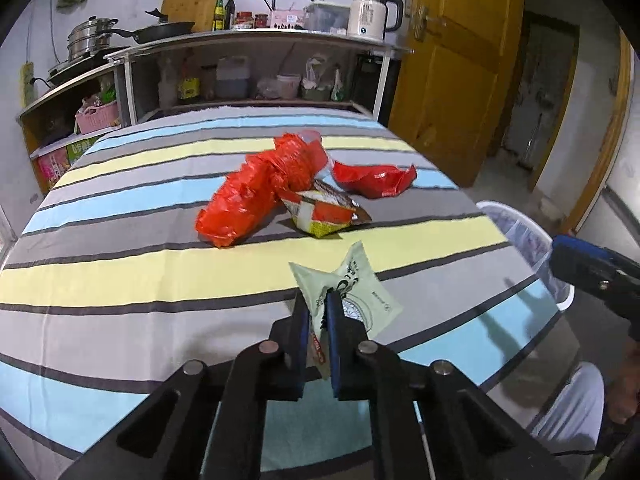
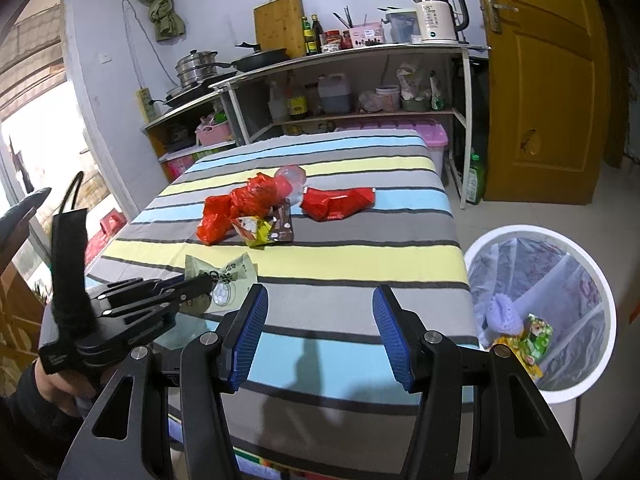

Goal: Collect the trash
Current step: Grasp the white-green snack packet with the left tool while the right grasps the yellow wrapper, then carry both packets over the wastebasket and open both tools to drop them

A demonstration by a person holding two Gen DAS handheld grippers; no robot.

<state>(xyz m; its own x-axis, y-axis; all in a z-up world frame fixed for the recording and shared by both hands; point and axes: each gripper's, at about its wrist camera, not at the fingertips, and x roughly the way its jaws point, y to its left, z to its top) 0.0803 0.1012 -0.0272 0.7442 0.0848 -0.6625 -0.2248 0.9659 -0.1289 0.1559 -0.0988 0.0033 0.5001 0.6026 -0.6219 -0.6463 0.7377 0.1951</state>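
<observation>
My left gripper (image 1: 317,304) is shut on a pale green snack wrapper (image 1: 354,284) and holds it just above the striped tablecloth (image 1: 120,272). It also shows in the right wrist view (image 2: 206,280) with the wrapper (image 2: 232,272). My right gripper (image 2: 320,300) is open and empty over the table's near right edge. Farther on lie a crumpled red plastic bag (image 1: 256,192), a yellow and brown snack packet (image 1: 324,212) and a red wrapper (image 1: 372,180). A white trash bin (image 2: 544,312) with a clear liner stands on the floor to the right and holds some trash.
A kitchen shelf (image 2: 360,80) with pots, bottles and a kettle (image 2: 436,16) stands behind the table. A yellow wooden door (image 2: 544,80) is at the right. A green bottle (image 2: 474,180) stands on the floor by the shelf.
</observation>
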